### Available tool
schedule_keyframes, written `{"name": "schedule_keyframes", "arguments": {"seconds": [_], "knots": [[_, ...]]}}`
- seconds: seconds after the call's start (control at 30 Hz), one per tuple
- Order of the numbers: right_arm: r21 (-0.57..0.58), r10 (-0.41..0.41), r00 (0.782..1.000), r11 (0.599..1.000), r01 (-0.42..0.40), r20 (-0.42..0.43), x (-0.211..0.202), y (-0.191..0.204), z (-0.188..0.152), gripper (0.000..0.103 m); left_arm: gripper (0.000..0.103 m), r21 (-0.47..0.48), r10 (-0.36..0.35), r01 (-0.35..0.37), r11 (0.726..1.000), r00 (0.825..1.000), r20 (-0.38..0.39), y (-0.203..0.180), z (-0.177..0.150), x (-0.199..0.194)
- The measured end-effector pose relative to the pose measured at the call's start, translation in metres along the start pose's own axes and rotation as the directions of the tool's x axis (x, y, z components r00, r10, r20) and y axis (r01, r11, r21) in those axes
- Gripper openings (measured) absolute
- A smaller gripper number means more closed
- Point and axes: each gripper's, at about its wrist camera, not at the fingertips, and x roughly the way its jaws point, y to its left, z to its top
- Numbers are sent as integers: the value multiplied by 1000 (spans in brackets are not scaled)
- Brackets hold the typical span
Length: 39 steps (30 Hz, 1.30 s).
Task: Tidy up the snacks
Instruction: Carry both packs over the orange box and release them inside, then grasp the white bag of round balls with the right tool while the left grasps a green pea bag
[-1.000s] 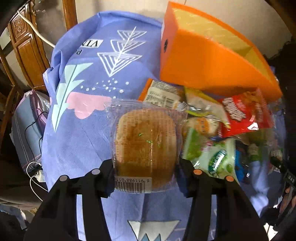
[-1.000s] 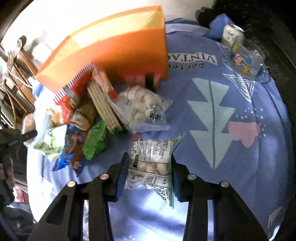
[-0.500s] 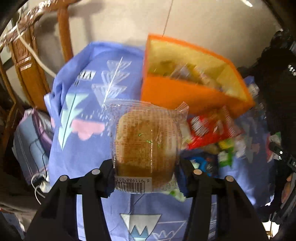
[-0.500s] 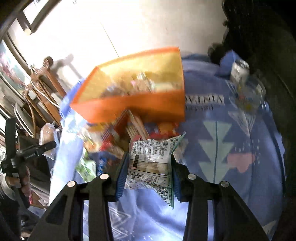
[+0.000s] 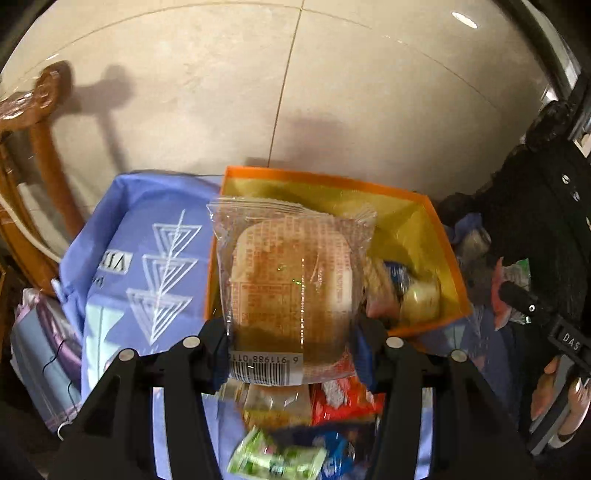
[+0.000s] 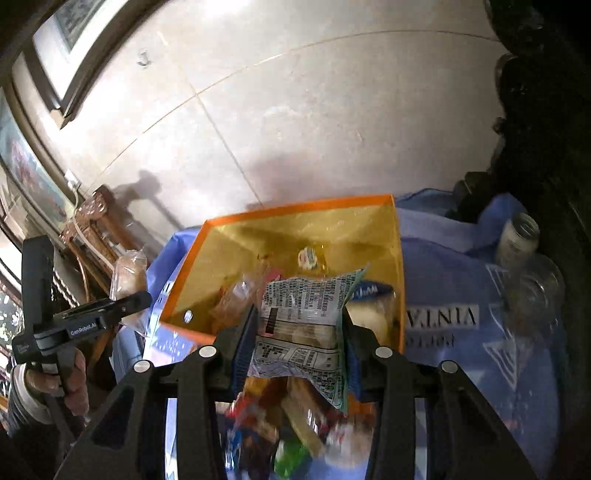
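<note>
Both hand-held grippers are clamped: left hand-held gripper [image 5: 291,354] on the bread pack [image 5: 291,280], right hand-held gripper [image 6: 295,350] on the printed packet [image 6: 303,328]. Slippery wrappers held by the bottom edge could slide out before reaching the orange box [image 5: 448,258] just ahead.

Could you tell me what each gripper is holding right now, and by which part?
Left gripper: clear-wrapped bread, by its barcode end. Right gripper: printed snack packet, gripped across its sides.

Pale tiled wall [image 5: 332,92] fills upper frame w/ thin seams & soft shadows. Carved wooden chair [image 5: 40,122] at left edge. Framed picture [image 6: 70,22] upper left, right wrist view, bright glare nearby.
</note>
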Motion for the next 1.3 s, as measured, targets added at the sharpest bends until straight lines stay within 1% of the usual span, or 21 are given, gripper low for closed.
{"name": "schedule_keyframes", "arguments": {"seconds": [0.07, 0.17, 0.27, 0.33, 0.37, 0.4, 0.47, 0.53, 0.63, 0.77, 0.87, 1.03, 1.13, 1.23, 1.3], "knots": [[11, 1, 1000, 1000, -1, -4, 18, -4, 11, 43, 51, 6, 5, -5, 1000, 1000, -13, -4, 10, 18], [45, 4, 999, 999, -3, -34, 51, -13, 19, 43, 51, -4, -3, 2, 1000, 999, -49, -6, 21, 48], [82, 5, 997, 997, 2, -78, 83, -20, 20, 48, 52, -15, -2, 0, 1000, 996, -91, -7, 24, 77], [99, -32, 994, 994, 42, -100, 98, -24, 19, 53, 60, -19, 20, -22, 1000, 992, -125, -8, 22, 94], [110, -48, 992, 992, 61, -115, 104, -26, 17, 55, 74, -14, 40, -43, 999, 988, -147, -10, 21, 101], [118, -57, 991, 990, 71, -118, 105, -27, 15, 55, 85, -5, 55, -57, 998, 986, -160, -11, 20, 104], [126, -61, 993, 989, 73, -104, 102, -28, 11, 60, 91, 20, 83, -81, 996, 984, -160, -15, 17, 106], [126, -56, 995, 990, 67, -87, 94, -27, 8, 60, 91, 32, 85, -81, 996, 984, -154, -15, 14, 101], [111, -59, 996, 992, 65, -63, 79, -24, 4, 61, 91, 20, 77, -75, 997, 987, -141, -11, 9, 90], [70, -74, 996, 995, 77, -43, 52, -22, -12, 65, 91, 31, 81, -78, 996, 989, -122, -10, -5, 67], [54, -92, 994, 994, 95, -54, 37, -23, -30, 66, 91, 39, 83, -79, 996, 989, -119, -8, -25, 49], [83, -113, 988, 989, 121, -105, 16, -35, -68, 67, 91, 29, 87, -83, 996, 983, -160, -3, -70, 32], [92, -126, 984, 986, 138, -126, 6, -39, -92, 71, 91, 17, 94, -92, 996, 978, -186, 1, -100, 26], [94, -153, 978, 982, 166, -140, -4, -41, -119, 79, 91, -3, 97, -101, 995, 969, -227, 6, -132, 25], [94, -153, 977, 981, 168, -151, -5, -41, -130, 80, 91, -6, 111, -116, 993, 961, -252, 10, -148, 29]]}}
